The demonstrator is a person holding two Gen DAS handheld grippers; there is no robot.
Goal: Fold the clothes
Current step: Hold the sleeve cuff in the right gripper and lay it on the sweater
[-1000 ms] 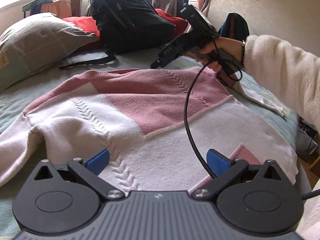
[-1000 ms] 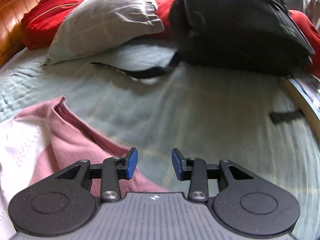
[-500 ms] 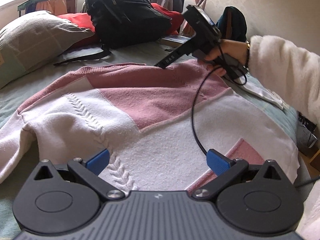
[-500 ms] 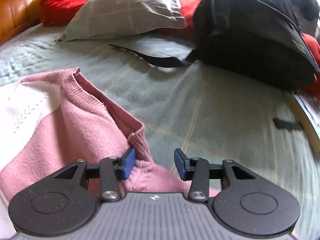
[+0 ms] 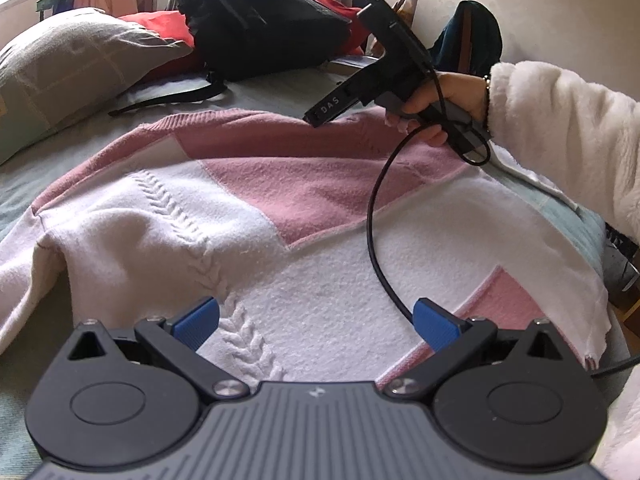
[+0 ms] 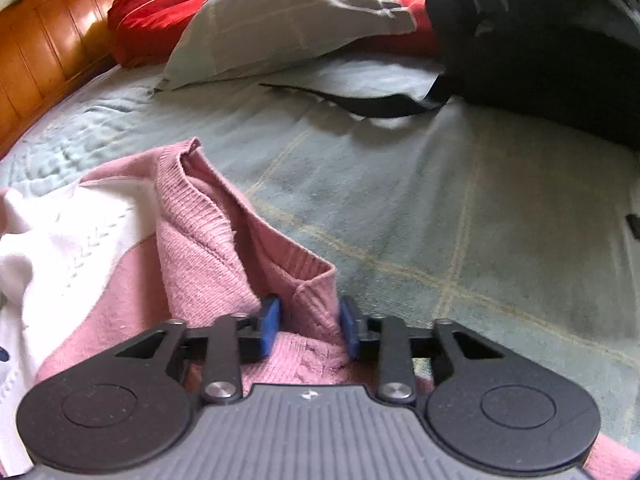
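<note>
The pink-and-white sweater (image 5: 256, 216) lies spread on the bed (image 6: 440, 208), the right gripper (image 6: 308, 326) pinching its pink collar edge, the left gripper (image 5: 316, 320) wide apart above the hem; that thin hold might slip if lifted quickly.

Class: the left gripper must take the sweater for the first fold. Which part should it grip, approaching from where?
Probably the bottom hem of the sweater, directly below the open left gripper. Approach from above: it lies flat on the bed, while the right gripper holds the collar.
</note>
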